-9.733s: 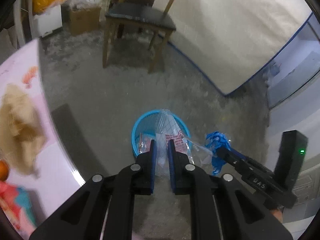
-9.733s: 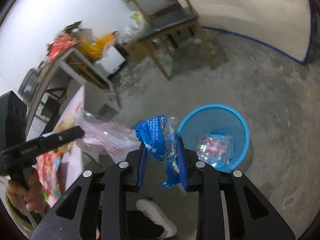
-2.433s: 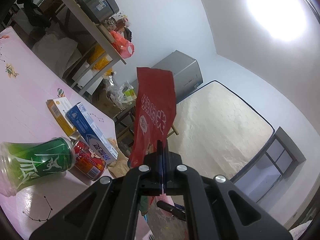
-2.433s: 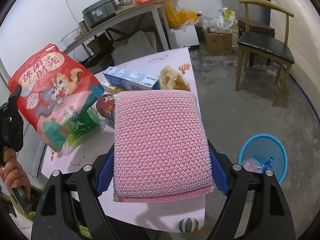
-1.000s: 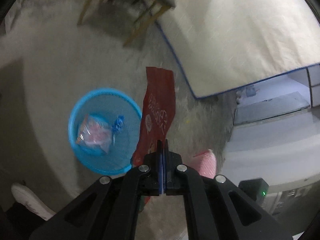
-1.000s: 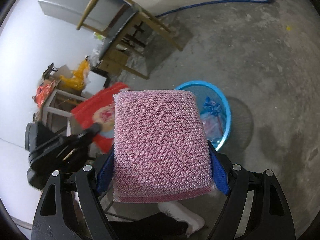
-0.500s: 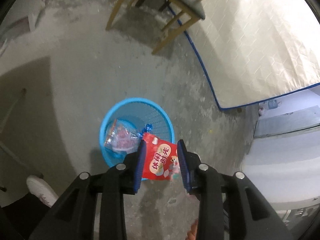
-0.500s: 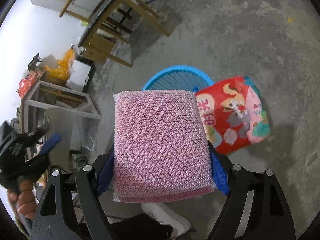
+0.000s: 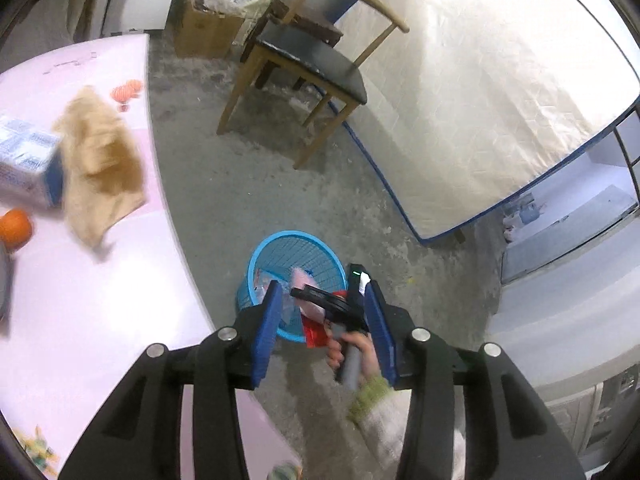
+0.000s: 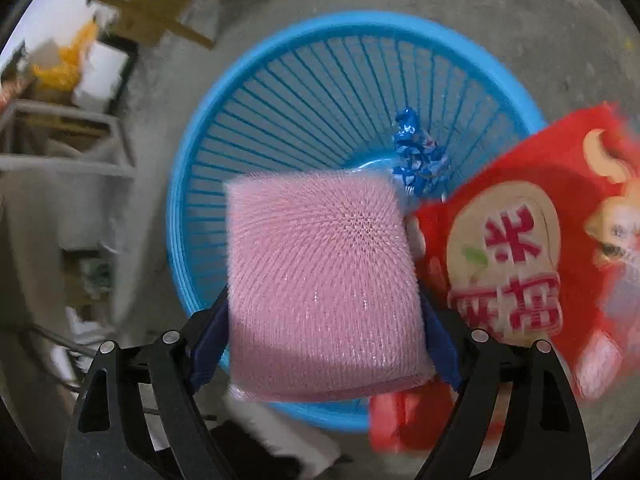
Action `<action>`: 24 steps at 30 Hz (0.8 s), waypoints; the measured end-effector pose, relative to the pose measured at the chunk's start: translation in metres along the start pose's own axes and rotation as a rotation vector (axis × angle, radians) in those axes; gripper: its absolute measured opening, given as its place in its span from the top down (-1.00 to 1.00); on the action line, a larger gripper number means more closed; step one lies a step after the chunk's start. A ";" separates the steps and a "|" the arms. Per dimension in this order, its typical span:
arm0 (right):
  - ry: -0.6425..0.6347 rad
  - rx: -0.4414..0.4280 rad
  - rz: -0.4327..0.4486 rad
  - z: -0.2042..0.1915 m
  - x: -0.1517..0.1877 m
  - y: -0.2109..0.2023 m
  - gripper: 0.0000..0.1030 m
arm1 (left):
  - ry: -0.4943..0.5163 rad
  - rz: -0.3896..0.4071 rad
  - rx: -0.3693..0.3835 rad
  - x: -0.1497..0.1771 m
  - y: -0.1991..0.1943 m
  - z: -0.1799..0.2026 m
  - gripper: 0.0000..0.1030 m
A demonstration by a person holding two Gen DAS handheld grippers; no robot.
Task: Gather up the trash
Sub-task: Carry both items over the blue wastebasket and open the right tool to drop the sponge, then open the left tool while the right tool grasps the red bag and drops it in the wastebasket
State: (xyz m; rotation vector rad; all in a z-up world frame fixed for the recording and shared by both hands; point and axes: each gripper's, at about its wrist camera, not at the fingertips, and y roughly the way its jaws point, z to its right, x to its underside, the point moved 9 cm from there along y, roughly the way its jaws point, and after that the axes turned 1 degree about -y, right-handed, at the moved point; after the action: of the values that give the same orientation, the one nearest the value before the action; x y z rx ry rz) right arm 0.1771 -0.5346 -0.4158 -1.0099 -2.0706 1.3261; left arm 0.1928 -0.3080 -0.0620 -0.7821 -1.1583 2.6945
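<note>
Over the blue basket [image 10: 192, 184], right gripper [image 10: 324, 344] clasps a pink mesh-textured sponge [image 10: 320, 280]; left gripper [image 9: 322, 332] gapes empty.

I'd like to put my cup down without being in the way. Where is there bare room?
The pink table is bare along its near edge, between the tan cloth and the blue basket. The floor between the chair and basket is free too. Around the basket it is crowded: both tools and a red bag.

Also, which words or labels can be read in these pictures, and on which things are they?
"光": red snack bag, large red character; those below it are too blurred.
Blue wrapper in the basket: white print too small.
Blue-and-white box on the table: print blurred.
</note>
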 end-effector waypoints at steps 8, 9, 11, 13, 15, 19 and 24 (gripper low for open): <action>-0.100 0.001 0.006 -0.018 -0.008 -0.001 -0.80 | 0.028 0.063 -0.015 0.023 -0.040 -0.017 0.03; -0.087 -0.025 0.022 -0.017 -0.010 -0.008 -0.80 | 0.028 0.067 -0.010 0.025 -0.042 -0.019 0.03; -0.066 -0.075 0.068 -0.015 -0.009 -0.025 -0.80 | 0.031 0.073 -0.005 0.028 -0.047 -0.024 0.02; -0.066 -0.142 0.140 -0.012 -0.002 -0.059 -0.79 | 0.035 0.074 -0.009 0.029 -0.048 -0.028 0.02; -0.071 -0.163 0.259 -0.006 -0.001 -0.103 -0.78 | 0.036 0.077 -0.008 0.032 -0.054 -0.031 0.02; 0.174 -0.143 0.583 0.086 0.020 -0.203 -0.80 | 0.056 0.099 -0.006 0.034 -0.065 -0.033 0.02; 0.758 -0.364 0.324 0.213 0.082 -0.106 -0.80 | 0.071 0.105 0.023 0.035 -0.071 -0.032 0.00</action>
State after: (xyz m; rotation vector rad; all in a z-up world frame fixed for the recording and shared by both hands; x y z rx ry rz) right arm -0.0610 -0.6158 -0.4072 -1.7346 -1.6060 0.5312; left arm 0.1710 -0.2269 -0.0453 -0.9521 -1.0983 2.7334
